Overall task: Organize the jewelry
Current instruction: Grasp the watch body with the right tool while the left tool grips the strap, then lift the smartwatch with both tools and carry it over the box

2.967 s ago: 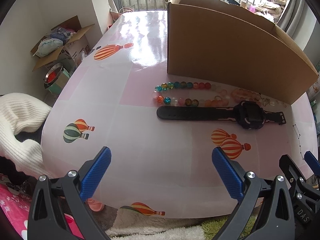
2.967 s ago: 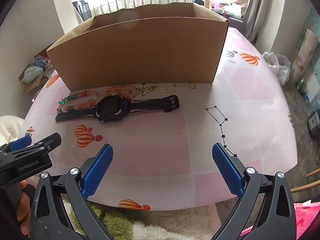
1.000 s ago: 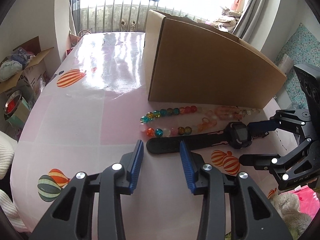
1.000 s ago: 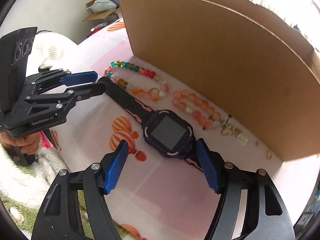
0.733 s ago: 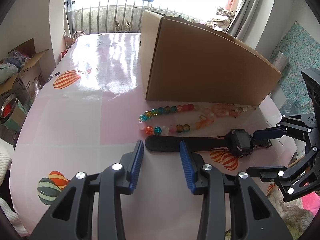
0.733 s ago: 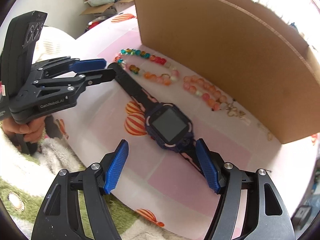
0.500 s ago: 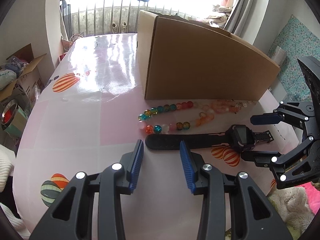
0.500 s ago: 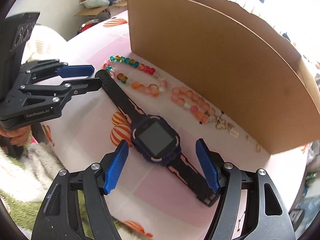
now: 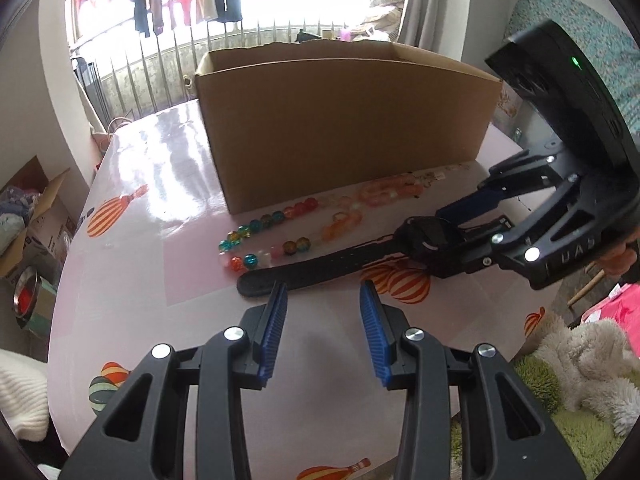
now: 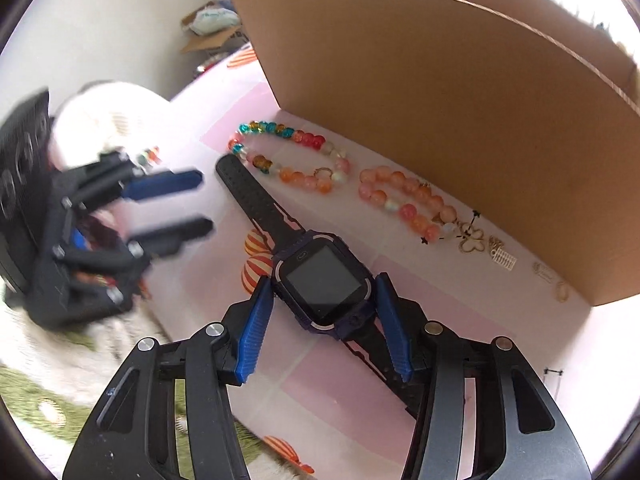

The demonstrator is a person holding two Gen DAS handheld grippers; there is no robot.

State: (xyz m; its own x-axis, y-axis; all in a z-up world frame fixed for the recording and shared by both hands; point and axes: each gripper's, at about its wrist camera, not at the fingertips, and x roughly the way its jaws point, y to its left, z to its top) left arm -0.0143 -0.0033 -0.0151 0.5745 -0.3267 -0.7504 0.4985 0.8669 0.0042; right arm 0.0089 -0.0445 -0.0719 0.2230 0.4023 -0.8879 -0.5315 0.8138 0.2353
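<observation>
The right gripper [image 10: 324,300] straddles the body of the black smartwatch [image 10: 322,280], its blue pads flanking the case at roughly 9 and 3 o'clock, and its jaws are closing; the pads look to be at the case sides or a hair off them, so I would not call it a firm grip yet. Taking the watch by its stiff case rather than by a floppy strap seems the reason for this placement. The watch lies flat on the pink balloon-print table [image 10: 460,320], one strap running toward 11 o'clock in the right wrist view, the other passing under the gripper toward 5 o'clock. The left gripper [image 9: 323,312] hovers just short of the free strap tip [image 9: 256,286], jaws part-open with nothing between them, probably waiting to steady or take that end. Beyond the watch, at 12 to 1 o'clock, two bead bracelets, one multicoloured [image 10: 288,152] and one peach-pink [image 10: 404,200], lie along the foot of the open cardboard box [image 10: 460,100], with small gold trinkets [image 10: 472,240] further toward 3 o'clock. The box stands close behind the row, likely as the place the pieces are meant to go; none is seen inside it.
</observation>
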